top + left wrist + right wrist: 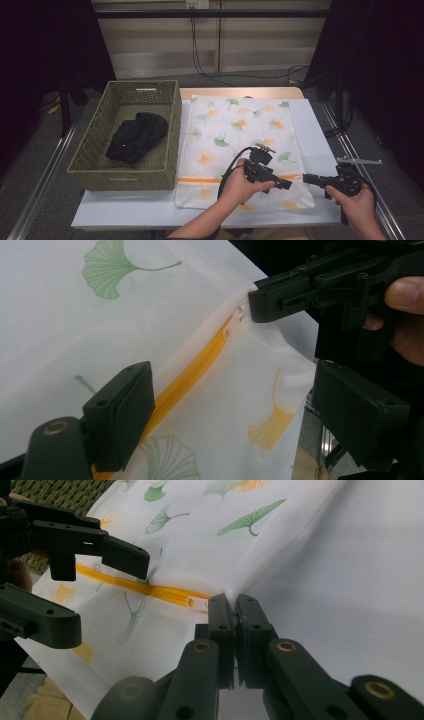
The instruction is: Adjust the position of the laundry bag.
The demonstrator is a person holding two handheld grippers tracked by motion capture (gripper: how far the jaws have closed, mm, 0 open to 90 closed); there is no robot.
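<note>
Bag (240, 145) lies lengthwise away from the person; right gripper (235, 611) pinches its edge, left gripper (225, 405) released.

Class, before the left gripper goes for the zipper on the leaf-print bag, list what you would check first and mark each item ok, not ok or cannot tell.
1. Right gripper pinches the edge of the laundry bag at the zipper's end: ok, jaws shut on the fabric.
2. Left gripper open: ok, jaws stand apart with nothing pressed between them.
3. Orange zipper in line with the left gripper: ok, it runs between the jaws.
4. Zipper pull in view: ok, beside the right gripper's tip.
5. Zipper shut or part open: cannot tell.
6. Black garment waiting in the woven basket: ok.
</note>
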